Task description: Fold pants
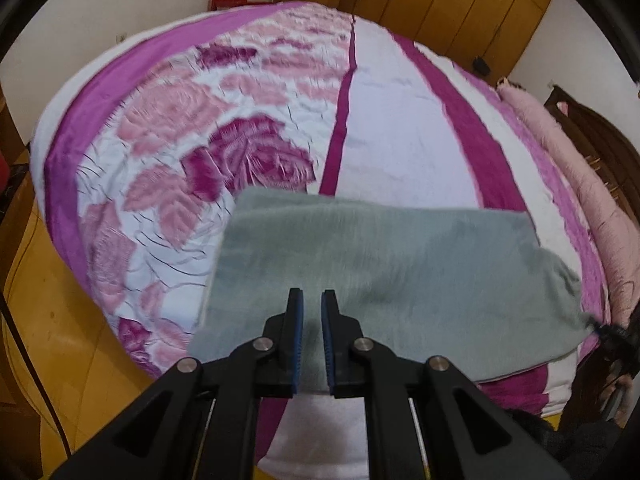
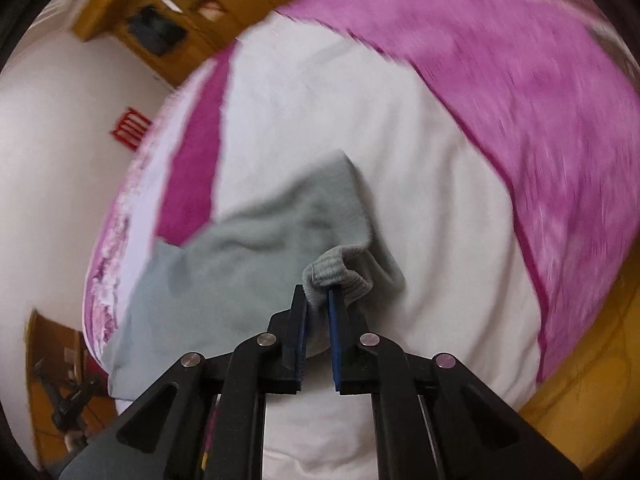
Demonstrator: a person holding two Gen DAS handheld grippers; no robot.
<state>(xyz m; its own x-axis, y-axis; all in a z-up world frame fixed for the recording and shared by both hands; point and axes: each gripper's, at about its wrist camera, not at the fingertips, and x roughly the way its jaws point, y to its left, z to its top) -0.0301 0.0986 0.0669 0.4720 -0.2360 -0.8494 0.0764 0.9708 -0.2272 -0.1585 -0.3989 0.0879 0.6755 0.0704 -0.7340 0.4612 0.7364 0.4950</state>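
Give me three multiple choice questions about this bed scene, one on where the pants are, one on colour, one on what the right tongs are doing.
1. The pants lie:
A. on the bed
B. on the floor
C. in the wardrobe

2. The pants are:
A. red
B. grey-green
C. black

3. The right tongs:
A. hang empty
B. hold a pillow
C. pinch a ribbed cuff

Answers: 1 A, they spread over the floral cover; 2 B, pale grey-green fleece in both views; 3 C, cuff bunched between the blue pads.
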